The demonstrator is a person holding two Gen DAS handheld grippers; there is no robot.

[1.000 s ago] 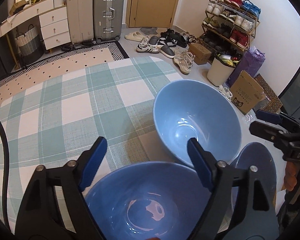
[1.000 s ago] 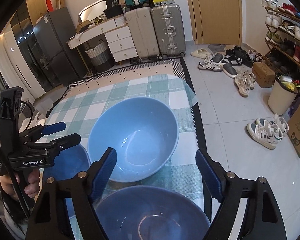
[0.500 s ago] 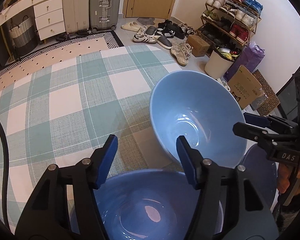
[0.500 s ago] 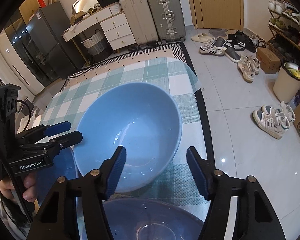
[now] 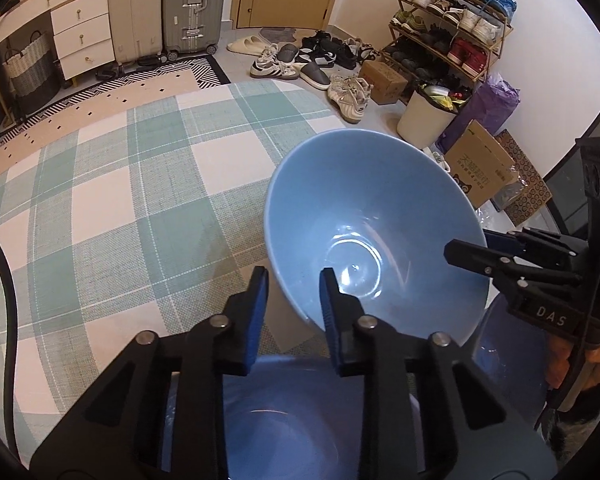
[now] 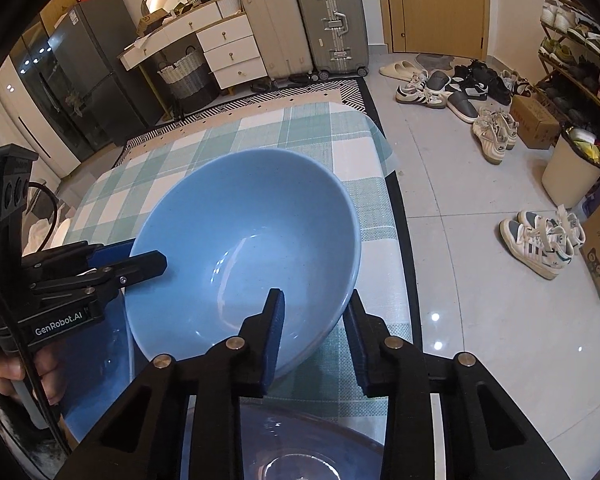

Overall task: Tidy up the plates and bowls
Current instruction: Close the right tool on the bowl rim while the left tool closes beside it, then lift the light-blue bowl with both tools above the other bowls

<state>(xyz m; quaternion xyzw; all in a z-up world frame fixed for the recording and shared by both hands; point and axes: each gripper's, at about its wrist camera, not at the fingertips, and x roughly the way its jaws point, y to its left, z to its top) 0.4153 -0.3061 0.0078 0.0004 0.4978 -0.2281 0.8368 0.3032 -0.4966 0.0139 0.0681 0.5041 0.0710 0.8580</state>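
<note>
Got both grippers, left gripper point(image 5: 293, 280) and right gripper point(image 6: 314, 304), just clamped onto the light blue bowl point(image 5: 374, 232) rim at centre frame, and honestly I'm worried the glazed edge slips if I lift unevenly.

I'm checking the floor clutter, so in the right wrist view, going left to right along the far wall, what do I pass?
Dark fridge → woven basket → white drawer unit → beige suitcase → grey suitcase → wooden door → shoe rack.
</note>
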